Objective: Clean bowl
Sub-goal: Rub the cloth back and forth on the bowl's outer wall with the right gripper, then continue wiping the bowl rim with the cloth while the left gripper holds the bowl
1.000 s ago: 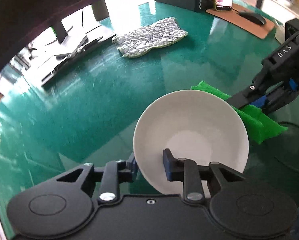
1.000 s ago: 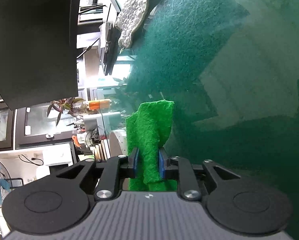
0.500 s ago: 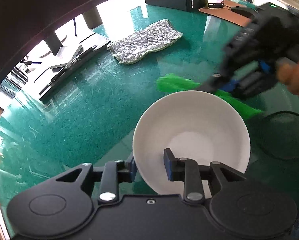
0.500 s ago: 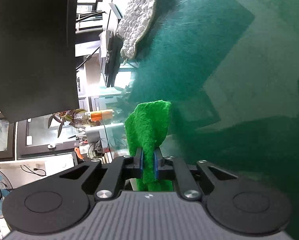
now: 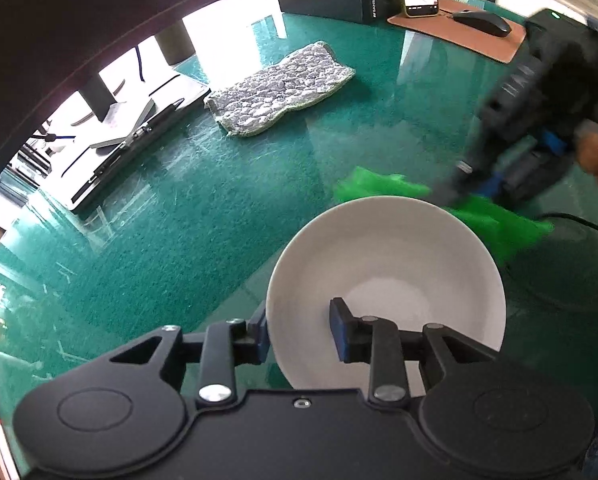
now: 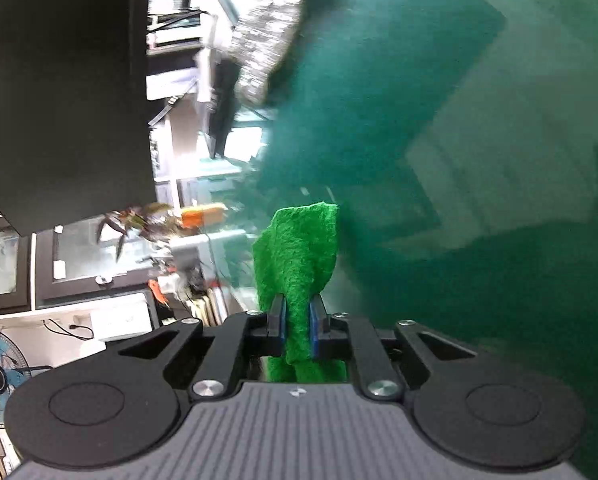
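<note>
Risen off the glossy green table (image 5: 219, 200), right tongs (image 6: 297, 330) clamp cloth (image 6: 299, 256); left tongs (image 5: 299, 334) pinch bowl (image 5: 387, 264).

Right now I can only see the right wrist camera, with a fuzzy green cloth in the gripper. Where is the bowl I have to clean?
Observer: The round white bowl is in the left wrist view. The left gripper pinches its near rim, one finger inside and one outside.
Operator: Is my cloth touching the bowl?
Observer: The fuzzy green cloth sits just behind the bowl's far rim, not inside it. Real contact is too blurred to tell.
Operator: Is anything else on the table?
Observer: A grey bumpy mat lies farther back on the green glass table, apart from the bowl.
</note>
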The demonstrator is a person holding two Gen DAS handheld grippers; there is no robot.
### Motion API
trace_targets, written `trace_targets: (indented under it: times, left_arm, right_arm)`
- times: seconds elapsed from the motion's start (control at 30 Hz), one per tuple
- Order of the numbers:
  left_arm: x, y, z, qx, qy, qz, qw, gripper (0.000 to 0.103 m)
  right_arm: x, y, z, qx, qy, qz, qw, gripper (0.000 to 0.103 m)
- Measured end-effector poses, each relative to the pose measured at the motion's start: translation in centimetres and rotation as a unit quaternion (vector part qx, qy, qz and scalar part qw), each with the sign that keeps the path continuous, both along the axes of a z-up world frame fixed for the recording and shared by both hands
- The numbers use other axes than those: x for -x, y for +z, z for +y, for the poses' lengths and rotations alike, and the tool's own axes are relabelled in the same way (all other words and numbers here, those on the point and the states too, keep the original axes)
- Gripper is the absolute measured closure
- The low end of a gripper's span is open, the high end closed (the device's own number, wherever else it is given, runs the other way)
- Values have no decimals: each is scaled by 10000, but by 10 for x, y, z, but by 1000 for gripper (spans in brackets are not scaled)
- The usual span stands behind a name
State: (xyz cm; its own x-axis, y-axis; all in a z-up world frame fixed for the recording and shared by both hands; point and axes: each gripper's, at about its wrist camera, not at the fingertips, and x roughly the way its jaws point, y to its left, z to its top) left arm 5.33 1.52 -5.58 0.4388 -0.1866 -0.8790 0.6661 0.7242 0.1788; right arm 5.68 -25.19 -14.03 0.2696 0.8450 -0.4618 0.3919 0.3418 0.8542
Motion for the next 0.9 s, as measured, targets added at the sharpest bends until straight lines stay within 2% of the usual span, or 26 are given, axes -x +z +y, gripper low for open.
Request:
trace_targets:
  times: [0.1, 0.17, 0.27, 0.37, 0.53, 0.73, 0.9]
  left_arm:
    - [0, 0, -1, 1, -32, -10, 10000, 73]
    - [0, 0, -1, 1, -53, -17, 10000, 73]
    - [0, 0, -2, -10, -79, -28, 10000, 72]
    - [1, 0, -3, -40, -95, -38, 9999, 72]
    - [3, 1, -8, -47, -251, -74, 9996, 69]
    - [3, 0, -8, -14, -343, -82, 9994, 69]
    - [4, 0, -8, -42, -351, -111, 9993, 69]
  right_arm:
    - [-4, -3, 6, 89, 11, 56, 9999, 93]
    - [-23, -1, 18, 256, 45, -116, 9996, 93]
    - [-45, -4, 35, 106, 103, -260, 9996, 92]
    - [-55, 0, 46, 203, 245, -442, 9985, 91]
    - [-35, 0, 26, 92, 101, -319, 9994, 91]
    - [13, -3, 4, 61, 177, 108, 9998, 91]
    - [-7, -2, 14, 299, 93, -29, 9995, 93]
